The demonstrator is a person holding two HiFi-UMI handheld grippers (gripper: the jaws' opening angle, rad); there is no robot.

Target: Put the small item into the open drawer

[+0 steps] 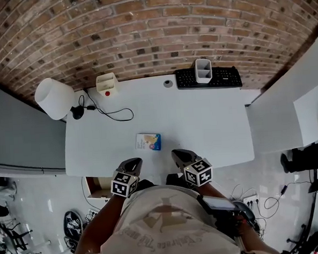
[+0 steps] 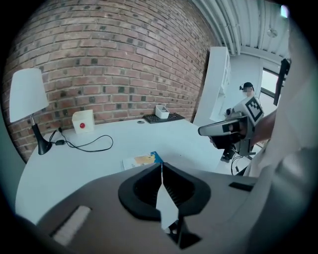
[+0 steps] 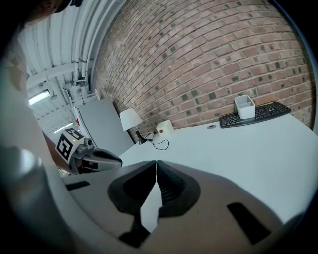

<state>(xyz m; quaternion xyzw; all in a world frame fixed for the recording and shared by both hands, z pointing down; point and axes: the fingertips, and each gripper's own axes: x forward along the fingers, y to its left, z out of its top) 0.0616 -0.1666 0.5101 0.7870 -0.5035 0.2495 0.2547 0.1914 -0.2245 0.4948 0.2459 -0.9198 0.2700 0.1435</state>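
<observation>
The small item (image 1: 148,141) is a flat white-and-blue pack lying on the white desk (image 1: 213,131) near its front edge; in the left gripper view the pack (image 2: 143,159) shows just past the jaw tips. My left gripper (image 1: 133,163) hovers at the desk's front edge, below and left of the pack, shut and empty (image 2: 161,165). My right gripper (image 1: 177,154) hangs to the pack's lower right, also shut with nothing in it (image 3: 156,162). Below the desk's left front corner, a wood-coloured open drawer (image 1: 98,187) shows partly.
At the back left stands a white lamp (image 1: 54,97) with a black cable (image 1: 112,115), beside a white box with a red button (image 1: 107,84). A black keyboard (image 1: 220,78) carrying a white holder (image 1: 203,70) sits at the back right. White cabinets (image 1: 286,105) flank the right.
</observation>
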